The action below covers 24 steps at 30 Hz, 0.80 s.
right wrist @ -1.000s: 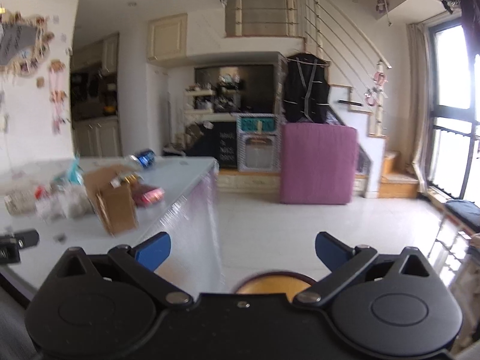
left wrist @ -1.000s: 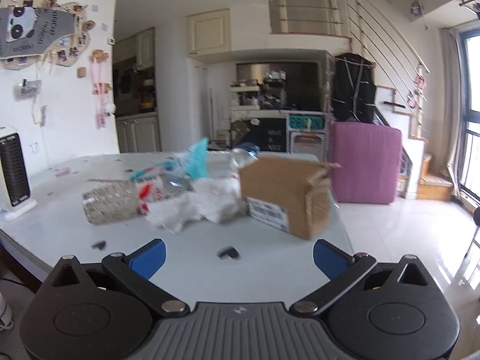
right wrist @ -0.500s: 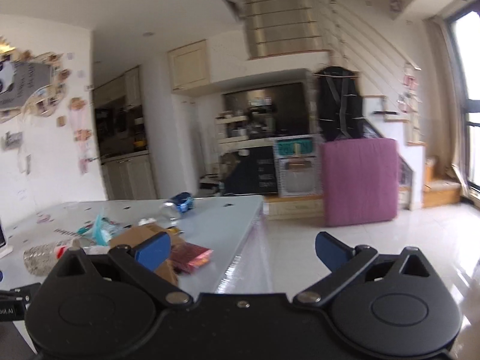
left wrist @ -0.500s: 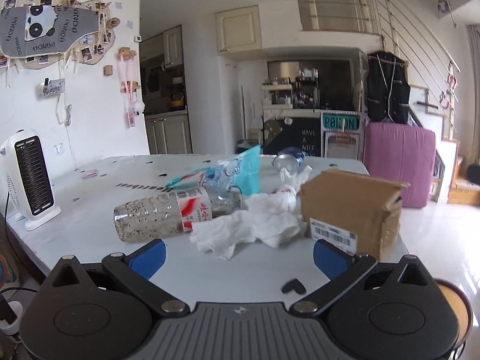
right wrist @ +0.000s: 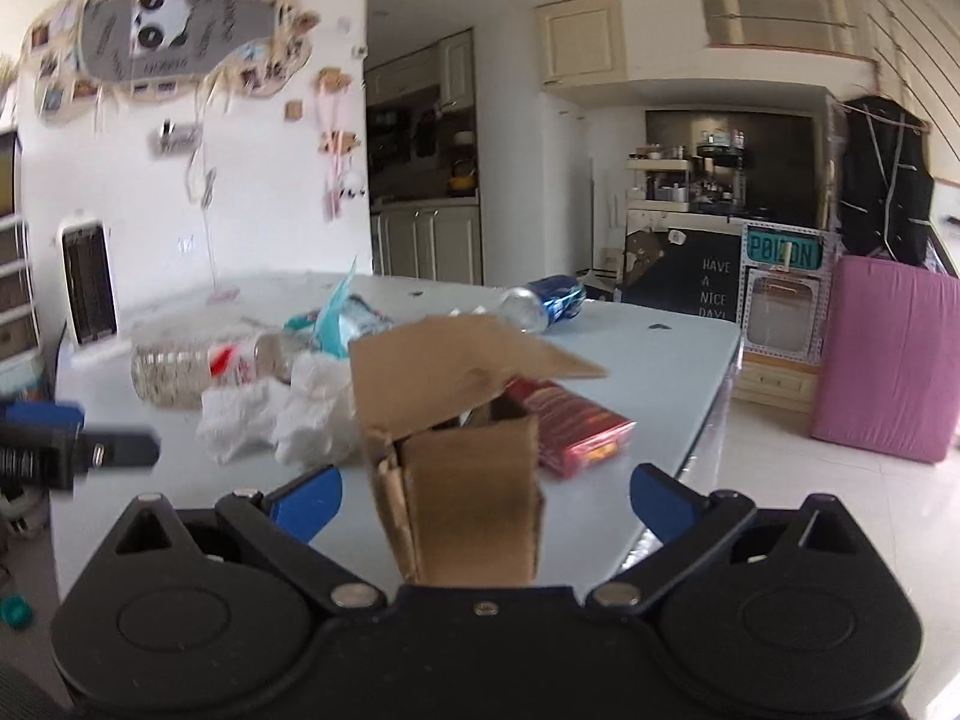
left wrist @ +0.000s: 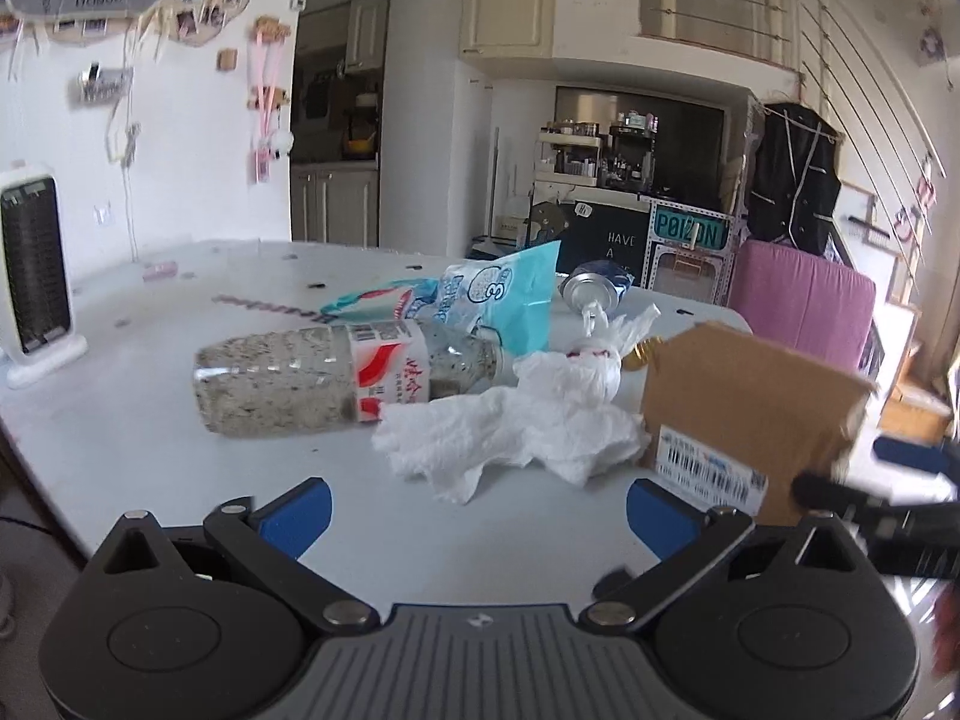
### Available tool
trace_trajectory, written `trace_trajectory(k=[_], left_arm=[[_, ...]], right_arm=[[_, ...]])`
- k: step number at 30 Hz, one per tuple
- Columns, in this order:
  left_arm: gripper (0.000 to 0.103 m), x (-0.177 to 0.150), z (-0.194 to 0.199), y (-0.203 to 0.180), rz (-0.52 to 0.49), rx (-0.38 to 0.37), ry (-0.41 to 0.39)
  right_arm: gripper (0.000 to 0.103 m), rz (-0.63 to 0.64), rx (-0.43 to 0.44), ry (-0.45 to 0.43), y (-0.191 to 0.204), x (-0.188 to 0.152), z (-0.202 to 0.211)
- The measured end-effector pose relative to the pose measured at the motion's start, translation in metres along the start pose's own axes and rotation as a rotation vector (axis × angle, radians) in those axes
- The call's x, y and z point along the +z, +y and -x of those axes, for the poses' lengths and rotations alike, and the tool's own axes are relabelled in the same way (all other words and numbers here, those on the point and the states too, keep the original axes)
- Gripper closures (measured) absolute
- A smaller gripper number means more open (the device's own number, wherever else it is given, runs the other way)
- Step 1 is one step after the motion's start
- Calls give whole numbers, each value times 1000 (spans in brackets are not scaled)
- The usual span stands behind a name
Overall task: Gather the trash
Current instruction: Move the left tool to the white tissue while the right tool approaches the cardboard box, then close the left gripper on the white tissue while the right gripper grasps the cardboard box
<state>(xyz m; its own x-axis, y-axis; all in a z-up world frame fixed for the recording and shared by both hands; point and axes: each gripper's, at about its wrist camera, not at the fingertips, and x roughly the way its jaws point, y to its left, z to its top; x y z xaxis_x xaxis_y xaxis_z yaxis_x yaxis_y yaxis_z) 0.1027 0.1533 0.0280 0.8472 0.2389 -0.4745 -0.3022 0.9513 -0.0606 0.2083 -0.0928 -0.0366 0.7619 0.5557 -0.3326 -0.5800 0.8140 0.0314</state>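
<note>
Trash lies on a white table [left wrist: 150, 420]: a clear plastic bottle [left wrist: 336, 378] on its side, crumpled white tissue [left wrist: 516, 432], a blue plastic wrapper [left wrist: 498, 294], a crushed can [left wrist: 591, 291] and an open cardboard box [left wrist: 744, 408]. My left gripper [left wrist: 477, 510] is open and empty, just short of the tissue. My right gripper [right wrist: 483, 501] is open, with the cardboard box [right wrist: 462, 444] standing between its fingers; I cannot tell whether they touch it. A red packet [right wrist: 570, 426] lies behind the box.
A white heater [left wrist: 33, 270] stands at the table's left edge. A pink padded block [left wrist: 804, 306] and a dark counter with shelves [right wrist: 708, 222] stand on the tiled floor beyond the table. The table's right edge [right wrist: 714, 384] drops to the floor.
Both grippers have moved in closer to the trash. The right gripper swung left from the open room onto the table and now straddles the cardboard box.
</note>
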Motion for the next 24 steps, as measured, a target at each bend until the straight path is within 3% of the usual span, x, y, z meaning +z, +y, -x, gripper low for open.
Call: trace_trajectory(k=[7,10,16,21,23,24], left_arm=[[0,19,-50,-7,131,-100,84],[0,25,-67,-15,81,-102,75],[0,32,-98,-29,-95,-68,108],[1,27,-121,-26,-71,-71,169],[7,27,-121,-24,-59,-49,166],[16,27,-119,-23,-47,-40,155]], right_arm=[[15,-56,46,-34,-1,-1,-16],[29,-70,62,-43,-5,-3,-18],[33,-54,79,-43,-4,-4,-18],[34,-44,91,-41,-4,-4,-16],[34,-43,97,-39,-5,-4,-14],[35,-44,100,-37,-6,-4,-14]])
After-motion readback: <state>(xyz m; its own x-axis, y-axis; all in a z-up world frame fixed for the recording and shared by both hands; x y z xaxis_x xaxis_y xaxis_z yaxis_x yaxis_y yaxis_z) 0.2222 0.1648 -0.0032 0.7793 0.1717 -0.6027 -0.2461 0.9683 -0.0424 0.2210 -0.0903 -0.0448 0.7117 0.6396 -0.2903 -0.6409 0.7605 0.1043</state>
